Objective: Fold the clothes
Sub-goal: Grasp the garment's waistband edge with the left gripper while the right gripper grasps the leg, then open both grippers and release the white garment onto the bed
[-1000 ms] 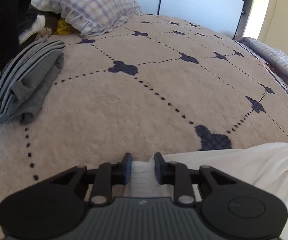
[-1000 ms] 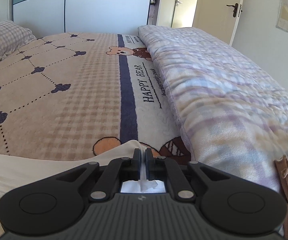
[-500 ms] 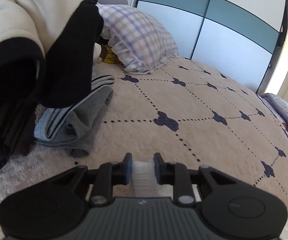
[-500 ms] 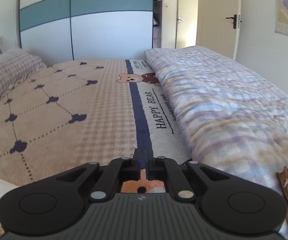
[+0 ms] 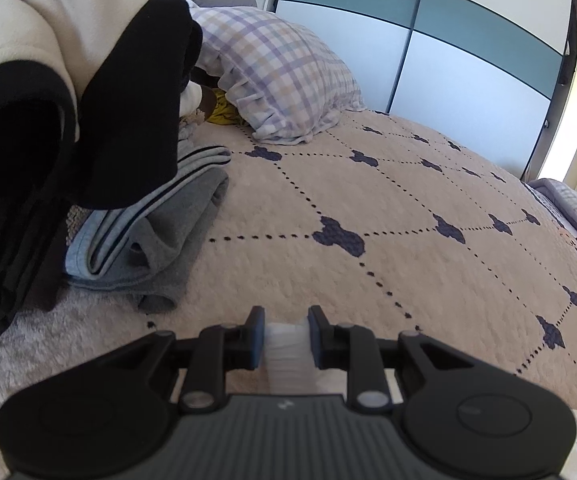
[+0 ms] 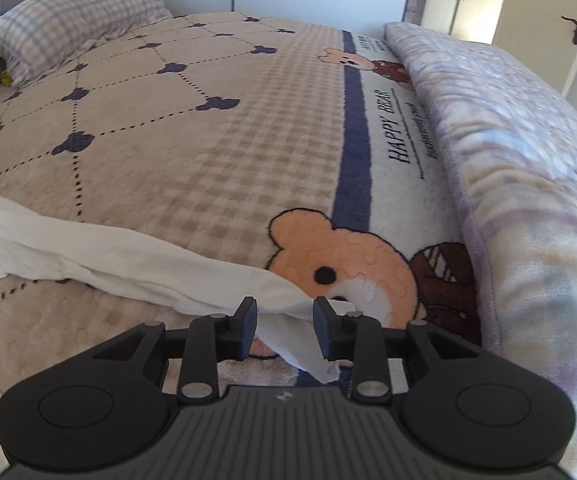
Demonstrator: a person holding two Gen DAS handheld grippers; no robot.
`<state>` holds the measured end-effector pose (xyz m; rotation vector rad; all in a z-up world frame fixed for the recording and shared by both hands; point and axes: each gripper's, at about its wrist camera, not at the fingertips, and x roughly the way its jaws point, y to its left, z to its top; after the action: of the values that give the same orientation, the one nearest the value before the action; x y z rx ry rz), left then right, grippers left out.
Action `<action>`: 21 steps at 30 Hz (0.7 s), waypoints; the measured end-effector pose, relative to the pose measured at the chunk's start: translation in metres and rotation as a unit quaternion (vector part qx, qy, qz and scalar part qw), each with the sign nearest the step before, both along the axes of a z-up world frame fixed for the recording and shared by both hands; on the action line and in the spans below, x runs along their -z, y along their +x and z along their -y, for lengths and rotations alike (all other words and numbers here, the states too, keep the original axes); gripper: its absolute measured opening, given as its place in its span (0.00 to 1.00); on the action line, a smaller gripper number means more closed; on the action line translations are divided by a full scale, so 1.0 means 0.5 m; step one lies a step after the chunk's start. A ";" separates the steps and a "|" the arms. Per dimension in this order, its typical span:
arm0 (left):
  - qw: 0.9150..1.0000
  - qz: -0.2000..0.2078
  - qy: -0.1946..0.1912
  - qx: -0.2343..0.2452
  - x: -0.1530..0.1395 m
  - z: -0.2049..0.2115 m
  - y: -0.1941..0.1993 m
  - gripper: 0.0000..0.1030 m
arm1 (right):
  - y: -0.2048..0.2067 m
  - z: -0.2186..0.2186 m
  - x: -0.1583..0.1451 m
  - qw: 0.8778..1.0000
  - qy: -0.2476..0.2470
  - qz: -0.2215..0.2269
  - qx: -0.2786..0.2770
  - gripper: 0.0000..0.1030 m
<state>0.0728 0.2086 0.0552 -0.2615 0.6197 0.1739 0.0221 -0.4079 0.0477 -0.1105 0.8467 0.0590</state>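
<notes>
Crosswise is how the white garment (image 6: 100, 256) lies on the bed (image 6: 216, 152): its long axis runs from the left gripper (image 5: 286, 338) to the right gripper (image 6: 284, 326), a loose, rumpled band sagging onto the blanket between the two hands. The left one is clenched on its end, a bunched white wad pressed between the dark fingers (image 5: 254, 336). The right one is letting go, its jaws opening, and the cloth's pointed corner hangs in the gap between them, lying toward the far pad (whether it touches is hard to tell) and clear of the near one. So the left hand is the one that has the garment, and any next fold probably depends on where this freed right end settles, just in front of the right fingers (image 6: 246, 326) over the bear print (image 6: 352, 260). The fabric looks thin, soft and creased, plain white without visible markings. A folded grey garment (image 5: 156, 240) sits well off to the left, beside a dark pile (image 5: 48, 160).
</notes>
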 end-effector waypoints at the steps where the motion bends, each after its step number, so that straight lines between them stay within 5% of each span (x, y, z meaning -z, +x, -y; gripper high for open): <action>1: 1.000 0.002 0.001 0.000 -0.002 -0.001 -0.001 0.23 | -0.003 -0.005 0.001 1.000 -0.003 -0.004 -0.011 0.35; 3: 1.000 0.004 0.000 0.000 -0.003 -0.002 -0.003 0.23 | -0.008 -0.009 0.001 0.999 -0.013 -0.011 -0.032 0.38; 7: 1.000 0.003 0.004 0.004 -0.002 0.005 -0.001 0.23 | -0.001 -0.015 0.014 0.994 -0.108 -0.008 -0.012 0.43; 11: 1.000 0.010 0.013 0.007 -0.007 0.011 -0.002 0.23 | 0.017 -0.018 0.016 0.994 -0.103 0.020 -0.014 0.42; 12: 1.000 0.013 0.010 0.006 -0.008 0.008 -0.003 0.23 | 0.023 -0.021 0.020 0.995 -0.102 0.018 -0.016 0.38; 13: 1.000 0.014 0.005 0.004 -0.008 0.005 -0.003 0.23 | 0.029 -0.022 0.025 0.995 -0.094 0.012 -0.018 0.12; 14: 1.000 0.015 0.001 0.003 -0.008 0.003 -0.003 0.23 | 0.034 -0.021 0.027 0.996 -0.085 0.007 -0.017 0.04; 17: 1.000 0.022 -0.001 -0.007 -0.011 -0.001 0.000 0.23 | 0.036 -0.023 -0.001 0.997 -0.074 0.036 0.010 0.03; 21: 0.999 0.034 -0.001 -0.009 -0.019 -0.005 0.018 0.23 | 0.034 0.008 -0.067 0.992 0.007 0.106 0.073 0.03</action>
<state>0.0820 0.2109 0.0648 -0.2747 0.5499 0.1800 0.0389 -0.4118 0.0811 -0.0396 0.6393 -0.0824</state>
